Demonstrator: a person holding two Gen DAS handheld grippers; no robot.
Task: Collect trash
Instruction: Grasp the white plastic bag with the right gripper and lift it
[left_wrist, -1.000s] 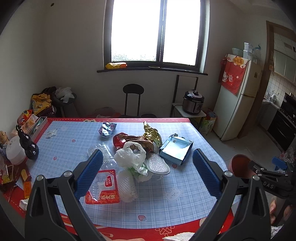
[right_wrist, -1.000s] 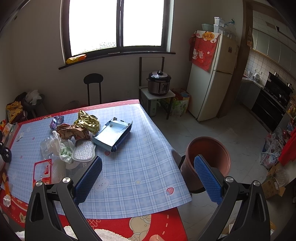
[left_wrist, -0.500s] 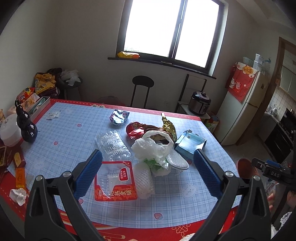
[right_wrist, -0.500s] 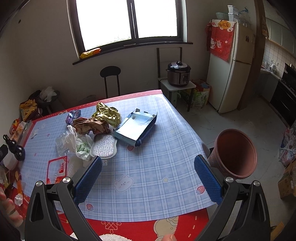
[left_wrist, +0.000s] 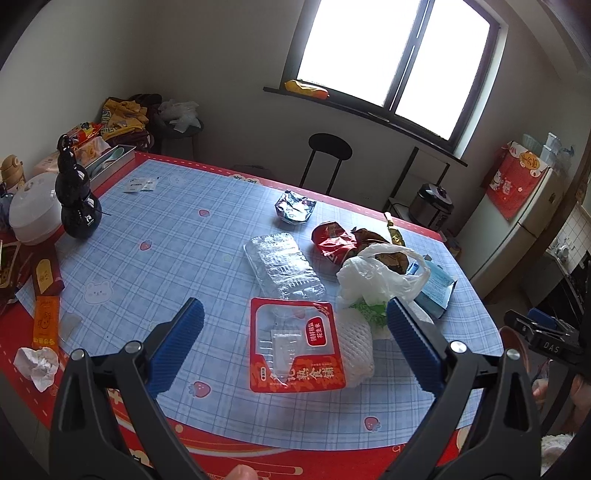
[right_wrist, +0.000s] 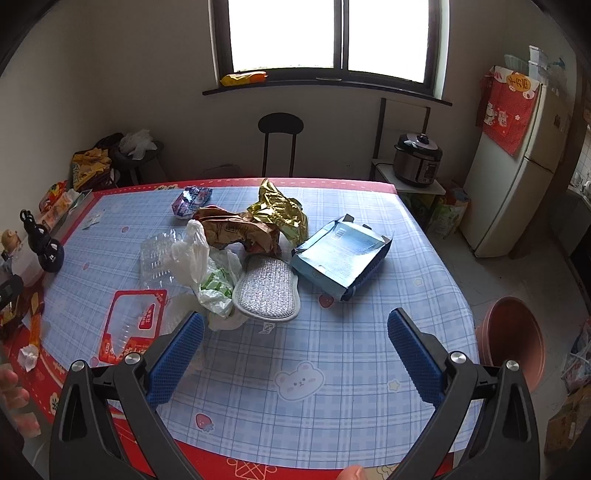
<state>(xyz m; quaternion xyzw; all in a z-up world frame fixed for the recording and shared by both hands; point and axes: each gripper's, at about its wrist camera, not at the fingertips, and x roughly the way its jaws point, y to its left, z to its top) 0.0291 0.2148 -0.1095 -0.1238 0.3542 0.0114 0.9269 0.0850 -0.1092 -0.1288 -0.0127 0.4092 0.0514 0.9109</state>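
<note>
**Left wrist view: both grippers poised wide over the littered worktop**

Left wrist view looks down at a slant onto the blue-checked worktop (left_wrist: 155, 236). The left gripper (left_wrist: 295, 343) is held above the near edge, tipped forward and downward, its blue-padded fingers (left_wrist: 177, 345) spread wide with nothing between them. Framed in that gap lies a red snack packet (left_wrist: 295, 347) with a clear window, flat on the cloth. Touching its right edge is a white foam net (left_wrist: 354, 347). Beyond the packet sits a clear plastic tray (left_wrist: 284, 266), and to the right a white plastic bag (left_wrist: 380, 277) is heaped against crumpled red and brown wrappers (left_wrist: 336, 240). A crumpled silver-blue wrapper (left_wrist: 295, 208) lies apart, further back. A balled tissue (left_wrist: 37, 363) rests on the red border at the near left corner, and a black gourd-shaped bottle (left_wrist: 77, 206) stands upright at the left.

In the right wrist view, the right gripper (right_wrist: 295, 347) is held level above the near right part of the worktop, its fingers (right_wrist: 413, 350) likewise wide apart and empty. Ahead of it lie a flattened blue carton (right_wrist: 340, 254), a grey mesh pad (right_wrist: 267, 291) and a gold foil wrapper (right_wrist: 280, 214). A brown bin (right_wrist: 513, 339) stands on the floor just beside the worktop's right edge.
</note>
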